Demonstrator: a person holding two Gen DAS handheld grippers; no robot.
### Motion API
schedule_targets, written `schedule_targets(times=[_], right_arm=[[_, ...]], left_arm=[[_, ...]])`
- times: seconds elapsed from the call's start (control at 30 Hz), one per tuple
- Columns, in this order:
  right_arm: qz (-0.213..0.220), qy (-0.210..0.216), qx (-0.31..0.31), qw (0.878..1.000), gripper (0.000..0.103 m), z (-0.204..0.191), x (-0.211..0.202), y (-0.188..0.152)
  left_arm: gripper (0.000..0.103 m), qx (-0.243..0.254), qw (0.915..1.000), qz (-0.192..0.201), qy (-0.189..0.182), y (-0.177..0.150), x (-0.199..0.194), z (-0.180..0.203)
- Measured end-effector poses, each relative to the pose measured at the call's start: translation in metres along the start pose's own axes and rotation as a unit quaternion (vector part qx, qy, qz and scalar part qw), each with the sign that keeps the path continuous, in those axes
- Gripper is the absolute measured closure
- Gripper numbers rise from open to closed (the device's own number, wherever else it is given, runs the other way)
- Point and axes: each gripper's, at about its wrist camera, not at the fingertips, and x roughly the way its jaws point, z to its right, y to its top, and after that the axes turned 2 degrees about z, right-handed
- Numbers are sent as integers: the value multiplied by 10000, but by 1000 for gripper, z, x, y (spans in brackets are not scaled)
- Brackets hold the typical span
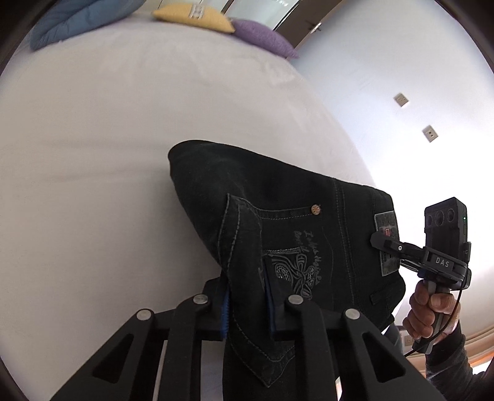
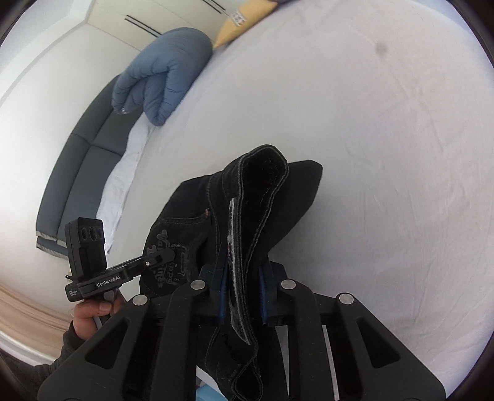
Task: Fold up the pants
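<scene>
Both grippers, left gripper (image 1: 247,308) and right gripper (image 2: 244,296), are clamped on the black denim pants (image 1: 278,216), held up at six o'clock over the white bed sheet (image 1: 108,138); no neat fold is seen yet.

Pants (image 1: 278,216): black denim, grey stitching, grey embroidered pocket motif, copper rivet (image 1: 315,210). Bed sheet (image 1: 123,138): white. Pillows: blue (image 2: 163,80), yellow (image 1: 194,15), purple (image 1: 265,38). Gripper pads (image 1: 225,311): blue on black.
</scene>
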Motion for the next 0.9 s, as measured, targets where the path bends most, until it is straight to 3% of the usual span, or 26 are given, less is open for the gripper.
schedule_targets(times=[0.17,0.3,0.53,0.63,0.7,0.77,0.87,0.9], right_arm=[[306,100,-9,9995,89,1,-18,46],[304,104,127,9994,89,19,-8,85],[-6,-188,499,9986,89,76,34,104],[-28,-91,584,9982,84,97,37,101],[-17,-91,583,9983,81,105,35,95],[6,-23,571,9984,79,111,36,93],[31,96,720,9974,71,116,37,90],[41,44,747,9972,63,116,33,89]], left_arm=[[85,189,9994,287,-21,53,-3,7],[85,286,9992,219,165,86,35,1],[81,251,9991,-83,327,94,87,-18],[73,280,9988,-71,397,93,92,-21],[59,276,9983,-97,508,92,98,-24],[55,208,9985,-42,497,90,101,-26],[49,113,9988,121,461,81,89,-40],[44,147,9983,158,536,77,87,-40]])
